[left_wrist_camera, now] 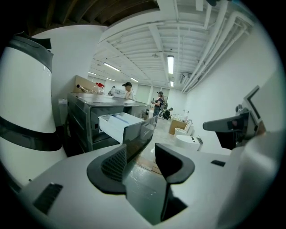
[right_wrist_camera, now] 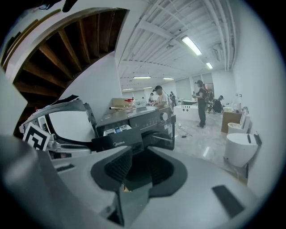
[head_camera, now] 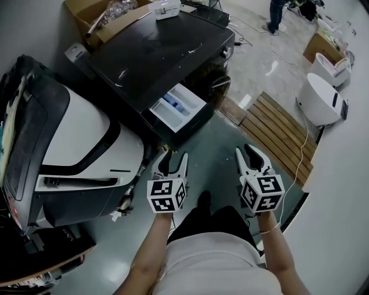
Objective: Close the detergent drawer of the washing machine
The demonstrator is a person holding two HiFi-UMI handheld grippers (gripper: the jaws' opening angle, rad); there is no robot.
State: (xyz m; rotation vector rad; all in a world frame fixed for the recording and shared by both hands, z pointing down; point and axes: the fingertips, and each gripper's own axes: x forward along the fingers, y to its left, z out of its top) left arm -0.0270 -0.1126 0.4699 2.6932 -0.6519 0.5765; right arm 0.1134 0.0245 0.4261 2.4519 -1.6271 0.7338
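The black washing machine (head_camera: 155,57) stands ahead of me, and its detergent drawer (head_camera: 179,108) is pulled out, showing a white tray with blue inserts. My left gripper (head_camera: 174,159) hangs open just below the drawer's front, apart from it. My right gripper (head_camera: 249,155) is open too, off to the drawer's right and nearer me. In the left gripper view the drawer (left_wrist_camera: 121,126) juts out beyond the left gripper (left_wrist_camera: 140,163), whose jaws are empty. Seen from the right gripper view, the drawer's dark front (right_wrist_camera: 117,143) lies straight past the right gripper (right_wrist_camera: 139,169), which holds nothing.
A large white and black appliance (head_camera: 75,150) stands close on the left. A wooden slat platform (head_camera: 277,135) and a round white unit (head_camera: 320,101) lie to the right. Cardboard boxes (head_camera: 95,17) sit behind the washer. People (right_wrist_camera: 202,105) stand far back.
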